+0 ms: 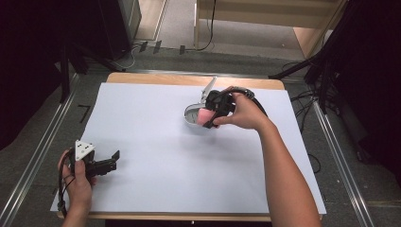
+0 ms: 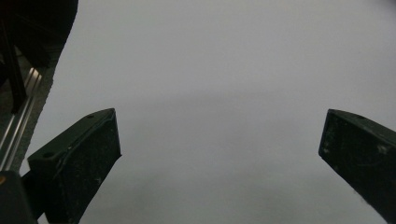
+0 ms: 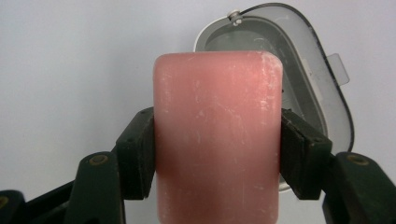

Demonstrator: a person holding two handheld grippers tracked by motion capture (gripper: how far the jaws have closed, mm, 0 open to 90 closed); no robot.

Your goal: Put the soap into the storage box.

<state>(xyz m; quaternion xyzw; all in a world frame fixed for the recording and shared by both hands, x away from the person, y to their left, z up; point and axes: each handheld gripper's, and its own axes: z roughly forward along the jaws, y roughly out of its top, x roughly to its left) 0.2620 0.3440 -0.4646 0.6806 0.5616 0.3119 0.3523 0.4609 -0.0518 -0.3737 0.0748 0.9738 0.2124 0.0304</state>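
Soap bar [image 3: 218, 135] clamped, scuffed; high view adds open case [image 1: 193, 115].

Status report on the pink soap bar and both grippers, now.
Right gripper shut on pink soap bar, held above the open soap case. Left gripper open, empty, over the white sheet. Nothing in the way.

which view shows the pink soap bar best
The right gripper view: the pink soap bar is large and sharp there, clamped between the right gripper's fingers over the open soap case. The high view shows a small pink patch.
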